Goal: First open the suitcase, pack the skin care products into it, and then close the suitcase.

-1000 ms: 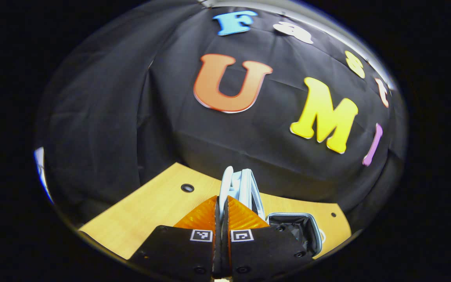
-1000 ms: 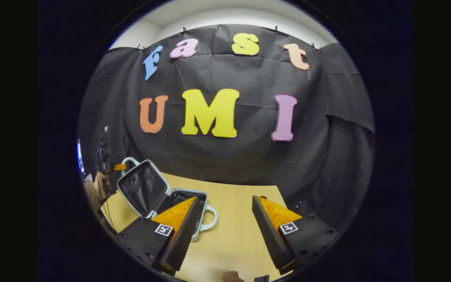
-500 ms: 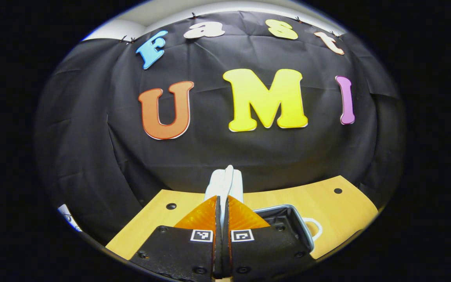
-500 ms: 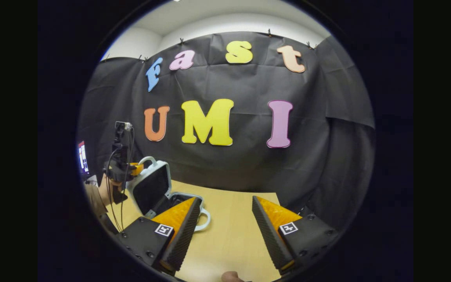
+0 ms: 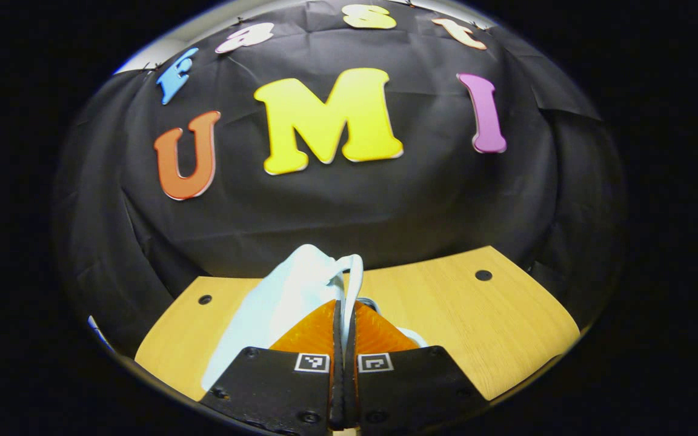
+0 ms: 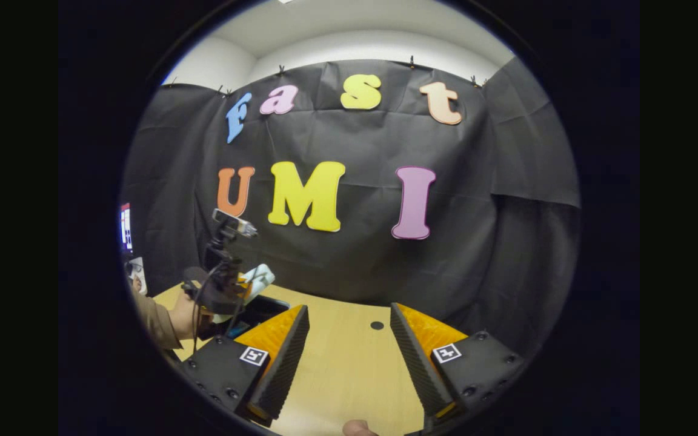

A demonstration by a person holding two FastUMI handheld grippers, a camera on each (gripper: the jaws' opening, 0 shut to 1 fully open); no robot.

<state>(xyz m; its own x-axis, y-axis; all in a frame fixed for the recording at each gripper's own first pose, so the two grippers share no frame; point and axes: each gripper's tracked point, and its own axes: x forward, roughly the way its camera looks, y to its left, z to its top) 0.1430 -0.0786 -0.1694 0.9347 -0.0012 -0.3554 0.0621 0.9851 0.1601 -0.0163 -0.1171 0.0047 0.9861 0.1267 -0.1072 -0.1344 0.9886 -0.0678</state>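
Setting: a black cloth wall hangs behind a pale wooden bench [image 6: 349,369].
Left gripper [image 5: 344,315]: its jaws are pressed together on the thin handle loop [image 5: 355,284] of the suitcase lid [image 5: 276,309], pinching it. The grip on the handle looks meant to swing the lid on its hinge.
Suitcase [image 6: 252,303]: it sits near the bench's left edge in the right gripper view, lid tilted partway over the dark base. Closing seems under way.
Right gripper [image 6: 349,357]: its jaws are spread wide and hold nothing, hovering over bare bench, seemingly kept clear of the lid.
Person: a sleeved hand [image 6: 182,315] holds the left gripper beside the suitcase.
Skin care products: cannot tell whether they lie inside.
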